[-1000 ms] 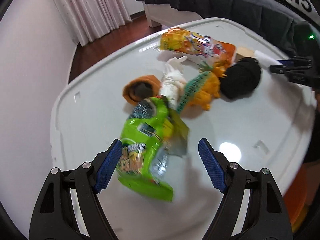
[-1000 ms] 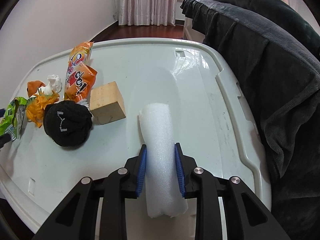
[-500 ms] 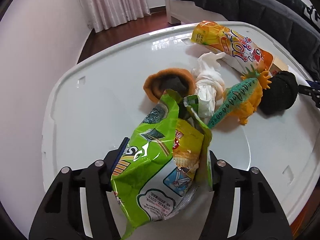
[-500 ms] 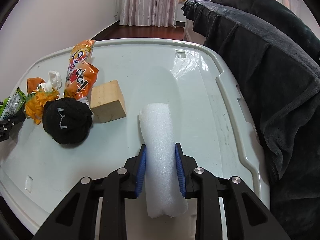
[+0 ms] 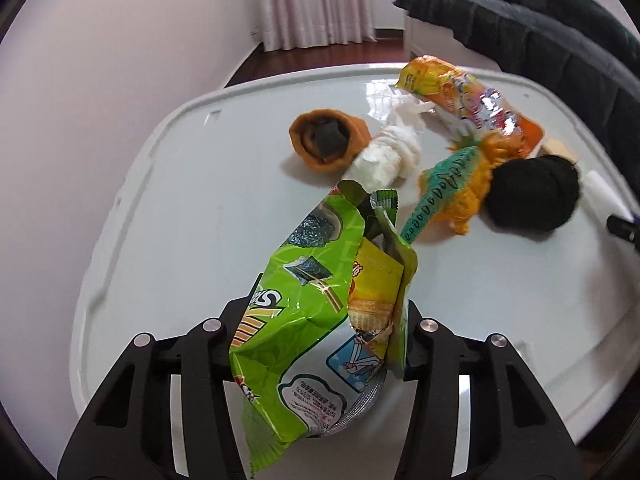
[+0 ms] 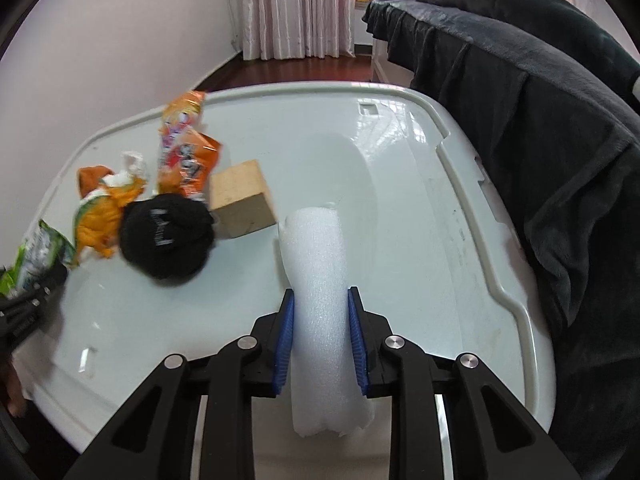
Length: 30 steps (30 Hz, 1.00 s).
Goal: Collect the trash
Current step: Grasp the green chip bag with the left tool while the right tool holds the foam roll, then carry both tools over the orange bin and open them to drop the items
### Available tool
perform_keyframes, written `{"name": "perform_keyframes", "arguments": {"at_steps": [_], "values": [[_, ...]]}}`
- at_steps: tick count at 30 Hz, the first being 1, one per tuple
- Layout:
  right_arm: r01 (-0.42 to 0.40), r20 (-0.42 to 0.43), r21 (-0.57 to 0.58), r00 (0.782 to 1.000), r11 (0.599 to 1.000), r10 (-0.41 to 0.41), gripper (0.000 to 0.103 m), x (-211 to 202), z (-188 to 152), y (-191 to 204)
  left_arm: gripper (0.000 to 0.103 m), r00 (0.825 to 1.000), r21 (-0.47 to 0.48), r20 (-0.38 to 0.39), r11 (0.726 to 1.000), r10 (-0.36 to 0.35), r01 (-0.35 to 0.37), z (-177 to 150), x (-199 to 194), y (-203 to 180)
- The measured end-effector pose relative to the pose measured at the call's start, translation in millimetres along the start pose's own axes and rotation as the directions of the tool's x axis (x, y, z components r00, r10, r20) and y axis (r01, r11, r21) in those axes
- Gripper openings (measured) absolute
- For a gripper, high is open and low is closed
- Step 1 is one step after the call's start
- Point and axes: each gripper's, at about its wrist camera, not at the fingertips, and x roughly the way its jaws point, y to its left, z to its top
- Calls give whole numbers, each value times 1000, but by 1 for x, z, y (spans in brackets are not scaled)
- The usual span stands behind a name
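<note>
My left gripper (image 5: 320,332) is shut on a crumpled green snack bag (image 5: 304,320) and holds it lifted above the white table (image 5: 180,216). My right gripper (image 6: 320,344) is shut on a white foam roll (image 6: 318,280) at the table's near edge. An orange snack bag (image 5: 464,100) lies at the far side, with a crumpled white tissue (image 5: 384,156) beside it. In the right wrist view the orange bag (image 6: 184,152) and the green bag (image 6: 36,256) show at the left.
An orange sock roll (image 5: 324,144), an orange-and-teal plush dinosaur (image 5: 456,188), a black knit ball (image 5: 532,192) and a wooden block (image 6: 240,204) sit on the table. A dark blanket-covered bed (image 6: 540,100) borders the right. A white wall (image 5: 100,100) stands on the left.
My left gripper closed on the green snack bag and raised it off the table. My right gripper still holds the foam roll in place.
</note>
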Motion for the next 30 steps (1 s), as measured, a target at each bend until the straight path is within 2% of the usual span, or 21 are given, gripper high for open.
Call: {"name": "perform_keyframes", "arguments": {"at_steps": [5,12,20,30], "values": [[-35,88,-1,996,999,35,25,-33,-15,5,49,999,-80,31,997,-10,13,-15,-25,-10],[-84,183,-10,979,996,84,25,-64,-37,16,49,995,-107,96,994,-18,28,-26,-60,-22],[-170,186,9,969,985,165,25,-84,-65,25,49,995,-116,90,992,-46,56,-49,-84,-36],[-267,144,12,954,964,263,26,-117,-127,30,49,996,-72,38,994,-78,80,-99,-118,-43]]}}
